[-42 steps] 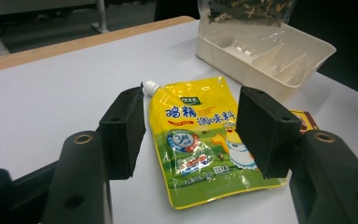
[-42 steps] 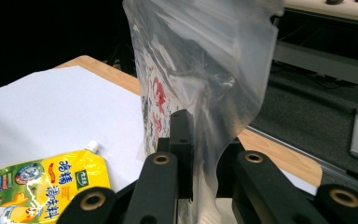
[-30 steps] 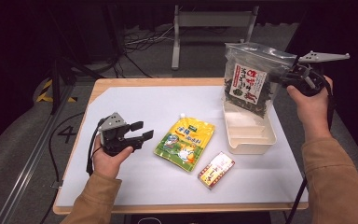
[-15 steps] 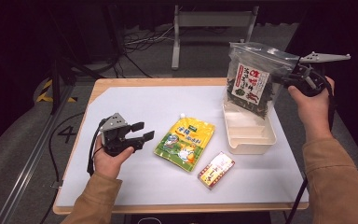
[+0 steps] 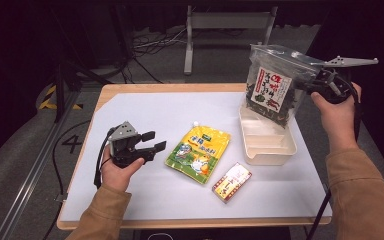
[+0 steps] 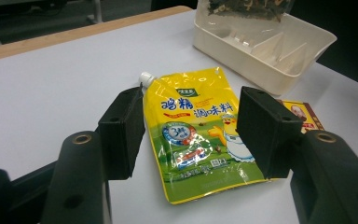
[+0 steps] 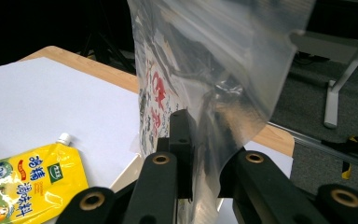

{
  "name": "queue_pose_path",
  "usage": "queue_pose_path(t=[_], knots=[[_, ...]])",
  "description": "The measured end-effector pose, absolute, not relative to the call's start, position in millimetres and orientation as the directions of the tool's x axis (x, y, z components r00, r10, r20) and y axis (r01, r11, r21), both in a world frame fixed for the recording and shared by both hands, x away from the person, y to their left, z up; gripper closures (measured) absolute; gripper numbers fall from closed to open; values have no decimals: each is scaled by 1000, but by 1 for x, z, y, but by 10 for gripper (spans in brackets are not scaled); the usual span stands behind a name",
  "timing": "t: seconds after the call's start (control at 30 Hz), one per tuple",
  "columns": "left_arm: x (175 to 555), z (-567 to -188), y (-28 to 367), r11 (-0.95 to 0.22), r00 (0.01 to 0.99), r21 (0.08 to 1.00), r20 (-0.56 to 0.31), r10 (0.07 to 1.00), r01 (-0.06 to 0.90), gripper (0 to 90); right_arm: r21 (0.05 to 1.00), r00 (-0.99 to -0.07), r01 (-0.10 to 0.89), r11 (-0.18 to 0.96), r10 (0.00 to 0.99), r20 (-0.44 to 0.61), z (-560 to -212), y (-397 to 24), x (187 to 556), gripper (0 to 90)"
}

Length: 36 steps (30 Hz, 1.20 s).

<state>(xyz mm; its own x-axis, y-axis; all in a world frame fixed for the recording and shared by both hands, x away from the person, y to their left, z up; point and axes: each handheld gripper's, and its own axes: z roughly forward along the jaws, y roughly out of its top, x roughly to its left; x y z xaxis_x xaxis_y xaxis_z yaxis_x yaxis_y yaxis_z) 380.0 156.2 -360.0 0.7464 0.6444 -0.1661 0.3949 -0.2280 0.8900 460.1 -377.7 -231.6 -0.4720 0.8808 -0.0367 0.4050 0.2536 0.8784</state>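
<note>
- Small flat box (image 5: 231,181), red and cream print: lies near the front edge of the surface (image 5: 145,115), just beside the yellow pouch's lower corner. Untouched.
- Left hand-held gripper (image 5: 150,146): held just above the surface at the person's left, jaws spread with nothing between them, pointing at the yellow pouch. The left gripper view shows the pouch framed between the two pads but apart from both.
- Yellow spouted pouch (image 5: 198,151): lies flat mid-surface, white cap toward the far side. Judged soft and glossy, likely to slide on the white sheet; an edge or the spout neck looks the surest hold.
- Cream tray (image 5: 272,148): right of the pouch, with dividers inside, compartments bare. Rigid plastic.
- Clear bag of dark dried greens (image 5: 272,86), red and white label: hangs upright in the air directly above the far end of the tray, bottom edge just over it. Judged light, limp and crinkly, contents brittle; the film is slippery, so the flat sealed top margin is the place to take hold, as now.
- Right hand-held gripper (image 5: 314,82): pressed together on the bag's upper side edge; the right gripper view shows clear film pinched between the pads (image 7: 181,135).
</note>
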Motion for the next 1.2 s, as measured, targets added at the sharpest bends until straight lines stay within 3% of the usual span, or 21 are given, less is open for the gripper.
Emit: queue_pose_path(t=[0.27, 0.87, 1.2], knots=[[380, -360, 155, -233, 746, 887, -167, 644, 400, 418, 856, -480, 424, 296, 875, -65, -240, -371, 464, 824], [383, -364, 152, -280, 747, 878, -122, 654, 388, 394, 825, -441, 504, 256, 897, -9, -261, -381, 472, 758], [386, -368, 148, -300, 757, 875, -108, 645, 380, 406, 853, -419, 485, 190, 907, 37, -266, -395, 466, 492]])
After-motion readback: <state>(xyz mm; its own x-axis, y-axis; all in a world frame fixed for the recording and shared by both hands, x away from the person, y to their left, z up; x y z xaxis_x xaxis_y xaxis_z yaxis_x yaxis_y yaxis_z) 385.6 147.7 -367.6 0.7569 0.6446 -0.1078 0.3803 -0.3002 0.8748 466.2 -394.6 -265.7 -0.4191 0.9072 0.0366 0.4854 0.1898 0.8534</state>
